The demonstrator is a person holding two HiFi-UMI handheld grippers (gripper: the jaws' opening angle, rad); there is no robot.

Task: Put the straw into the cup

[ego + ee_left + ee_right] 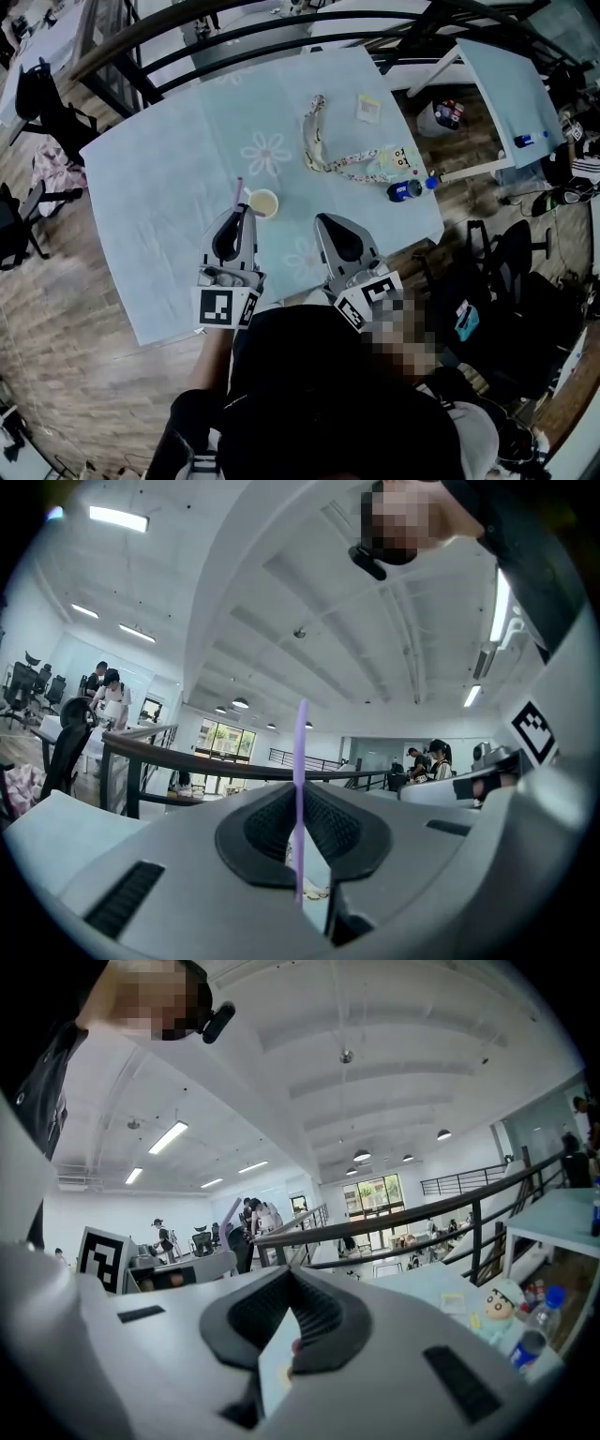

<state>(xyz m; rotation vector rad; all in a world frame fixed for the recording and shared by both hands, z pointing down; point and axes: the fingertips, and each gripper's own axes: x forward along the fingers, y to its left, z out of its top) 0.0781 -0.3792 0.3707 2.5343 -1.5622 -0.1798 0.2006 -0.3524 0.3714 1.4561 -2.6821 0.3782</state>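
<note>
Head view: one round cream cup point(263, 202) stands on the pale flower-printed surface point(169, 169), and one thin purple straw point(239, 193) rises just left of it from the left claw point(240, 214). One blue-capped bottle point(405, 190) lies well right.

Left gripper view: two ribbed dark pads point(267, 822) pinch the straw upright.

Right gripper view: right claw point(292, 1274) closed tip to tip, holding nothing (same ribbed pads)

My left gripper point(245, 214) holds the purple straw point(239, 191) upright, just beside the cup point(263, 202). My right gripper point(322, 219) is near, over the table point(159, 178).
</note>
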